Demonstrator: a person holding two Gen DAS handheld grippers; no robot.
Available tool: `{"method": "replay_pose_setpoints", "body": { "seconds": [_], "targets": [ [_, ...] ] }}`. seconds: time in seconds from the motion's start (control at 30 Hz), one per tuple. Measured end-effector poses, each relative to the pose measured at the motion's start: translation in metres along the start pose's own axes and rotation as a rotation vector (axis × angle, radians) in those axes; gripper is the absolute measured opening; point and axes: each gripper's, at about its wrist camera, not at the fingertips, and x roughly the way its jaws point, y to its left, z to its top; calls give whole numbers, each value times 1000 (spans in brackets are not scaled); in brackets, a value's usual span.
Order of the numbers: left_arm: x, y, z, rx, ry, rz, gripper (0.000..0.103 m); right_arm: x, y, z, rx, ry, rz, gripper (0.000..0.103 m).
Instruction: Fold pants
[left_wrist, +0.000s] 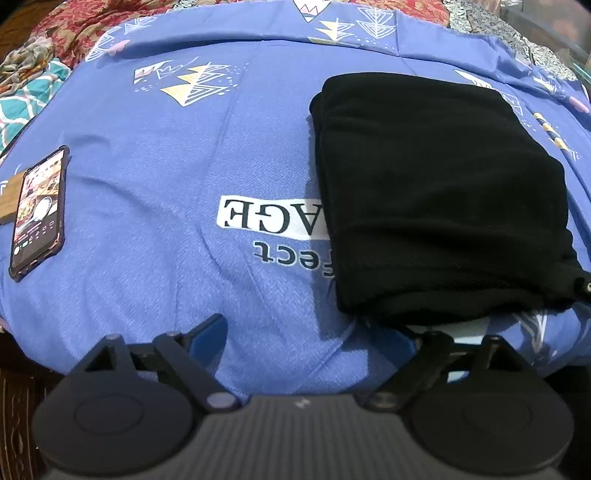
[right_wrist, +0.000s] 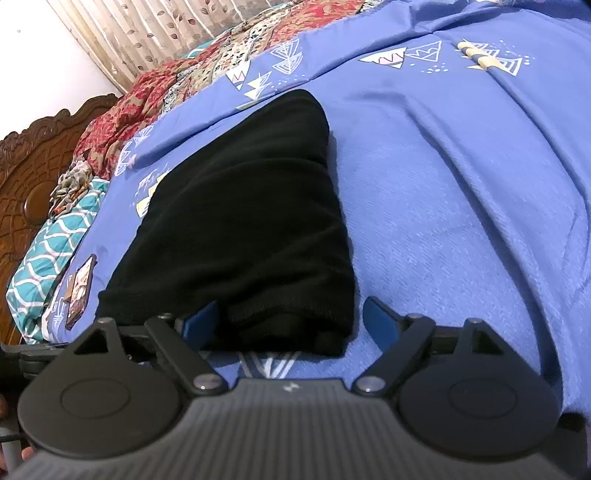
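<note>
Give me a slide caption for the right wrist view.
Open right gripper at the near end of folded black pants on a blue bedsheet, phone at left.

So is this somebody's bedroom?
Most likely a bedroom, yes. The black pants lie folded on a blue bedsheet spread over a bed, a carved wooden headboard stands at one end, and a curtain hangs behind it.
</note>
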Motion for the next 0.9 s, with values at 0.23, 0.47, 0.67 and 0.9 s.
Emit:
{"method": "replay_pose_setpoints", "body": {
  "seconds": [0.23,0.47,0.67,0.9],
  "targets": [
    [3,2,3,5,-1,-8,91,1,3,-1,-7,-1,-4,90],
    [-28,24,-3,108,-54,-178,93,-8,-3,4,-27,19,52,90],
    [-46,62,25,0,-134,-357,103,-26,-22,20,19,-87,122,90],
    [4,41,67,-62,-91,-495,103,3,-27,46,48,-61,162,90]
  ]
}}
